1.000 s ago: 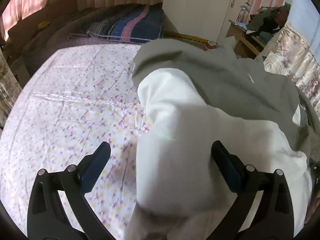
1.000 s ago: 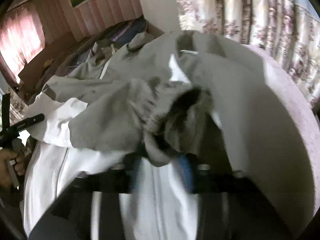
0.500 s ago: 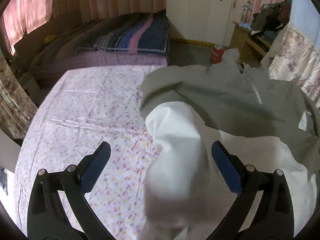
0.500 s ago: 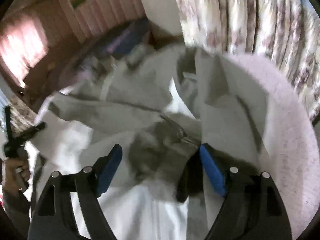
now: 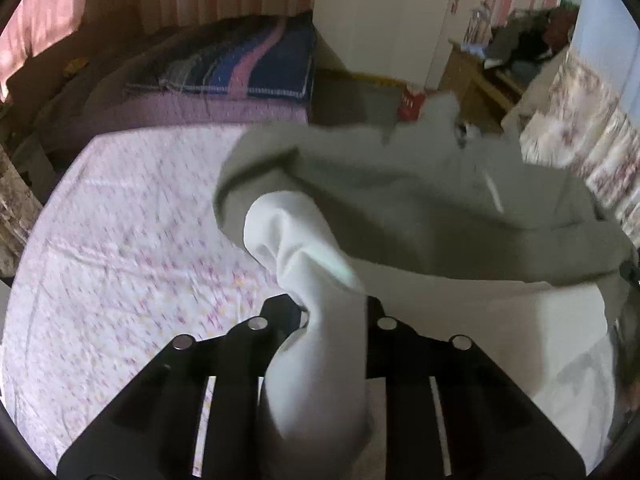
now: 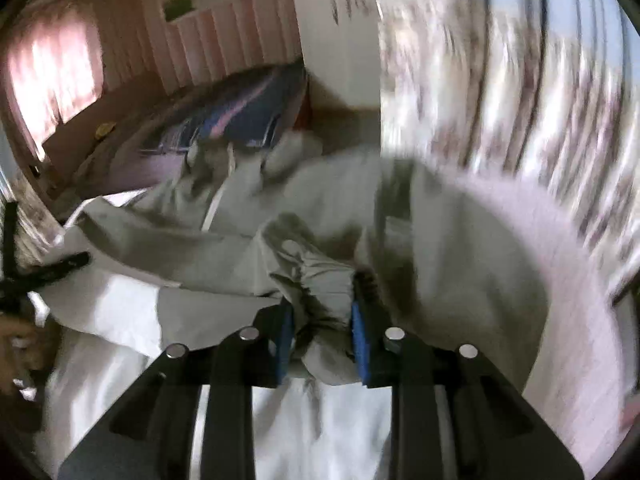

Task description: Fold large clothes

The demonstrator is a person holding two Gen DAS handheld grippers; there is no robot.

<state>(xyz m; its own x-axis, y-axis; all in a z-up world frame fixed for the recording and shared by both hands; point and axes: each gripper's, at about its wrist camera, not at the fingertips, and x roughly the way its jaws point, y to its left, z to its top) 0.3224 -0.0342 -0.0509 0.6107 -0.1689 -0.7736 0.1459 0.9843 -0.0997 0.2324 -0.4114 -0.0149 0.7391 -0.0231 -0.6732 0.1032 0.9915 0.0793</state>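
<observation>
Two claws closing | left claw pinching white lining fold | right claw pinching grey padded jacket cuff | garment stretches crosswise between them over floral bedsheet

We note a grey-and-white garment, a white bedsheet with pink-yellow flecks, and a blue-pink striped blanket.

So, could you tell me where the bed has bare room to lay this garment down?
The floral sheet lies bare between the grey jacket and the purple bed beyond. The side toward the floral curtain is crowded with bunched fabric.
</observation>
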